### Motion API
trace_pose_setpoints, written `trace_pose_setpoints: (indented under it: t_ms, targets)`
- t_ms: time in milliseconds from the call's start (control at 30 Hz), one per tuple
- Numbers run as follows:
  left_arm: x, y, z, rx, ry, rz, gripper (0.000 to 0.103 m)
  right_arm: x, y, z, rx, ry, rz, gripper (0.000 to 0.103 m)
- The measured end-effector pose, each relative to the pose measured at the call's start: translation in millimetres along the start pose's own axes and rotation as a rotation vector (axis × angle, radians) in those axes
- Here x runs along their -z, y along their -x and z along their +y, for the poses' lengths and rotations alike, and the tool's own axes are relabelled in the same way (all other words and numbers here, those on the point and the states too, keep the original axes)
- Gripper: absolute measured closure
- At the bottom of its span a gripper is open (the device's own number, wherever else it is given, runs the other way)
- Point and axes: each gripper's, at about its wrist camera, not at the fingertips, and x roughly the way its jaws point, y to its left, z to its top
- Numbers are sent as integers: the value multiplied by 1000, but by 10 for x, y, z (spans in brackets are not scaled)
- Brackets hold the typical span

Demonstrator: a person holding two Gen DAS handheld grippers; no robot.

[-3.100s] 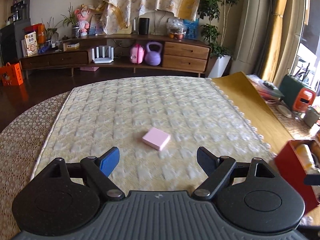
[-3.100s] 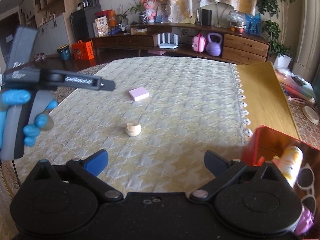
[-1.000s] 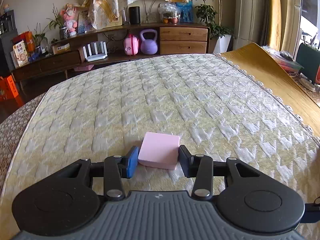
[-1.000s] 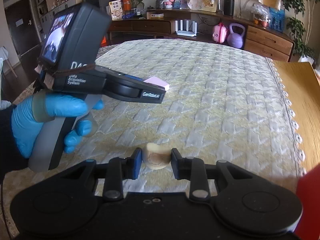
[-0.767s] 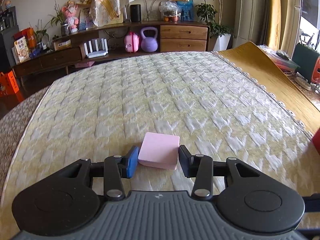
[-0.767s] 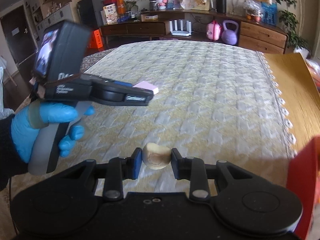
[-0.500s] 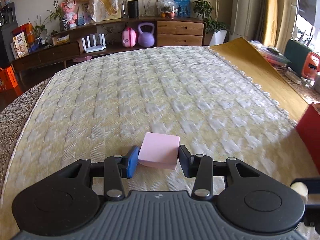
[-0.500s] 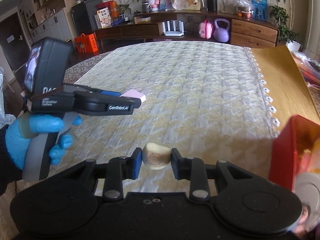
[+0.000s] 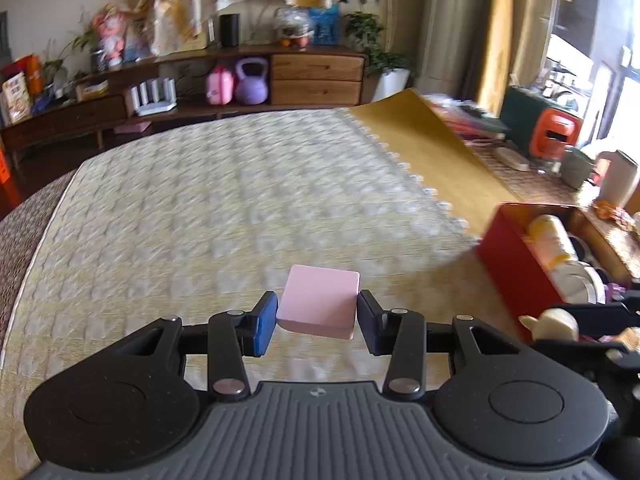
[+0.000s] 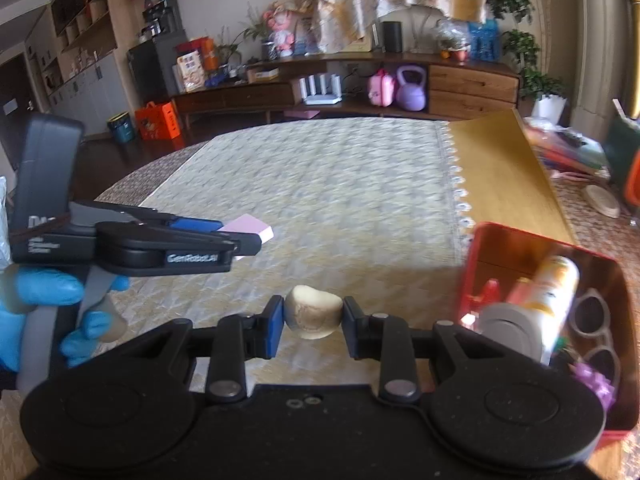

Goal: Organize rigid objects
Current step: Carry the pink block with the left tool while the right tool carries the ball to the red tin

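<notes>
Pickup is done for both: left gripper (image 9: 317, 322) clamps the pink block (image 9: 320, 300), right gripper (image 10: 313, 326) clamps a pale lump (image 10: 313, 312), both off the cloth (image 9: 200, 208). Dropping them in the red box (image 10: 486, 248) remains.

Box (image 10: 480, 240) R of cloth (image 10: 340, 184), bottle (image 10: 554, 284) inside

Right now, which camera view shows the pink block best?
The left wrist view: the pink block sits centered, whole top face visible, between the jaws. The right wrist view shows only its tip past the left gripper.
</notes>
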Motion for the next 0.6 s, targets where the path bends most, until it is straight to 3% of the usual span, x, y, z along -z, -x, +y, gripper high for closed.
trace_pose_setpoints:
  t_ms: [600]
  targets:
    - [-186,235,-1065,129,-103,-34,61,313,716,-797,113,-81,-71,74]
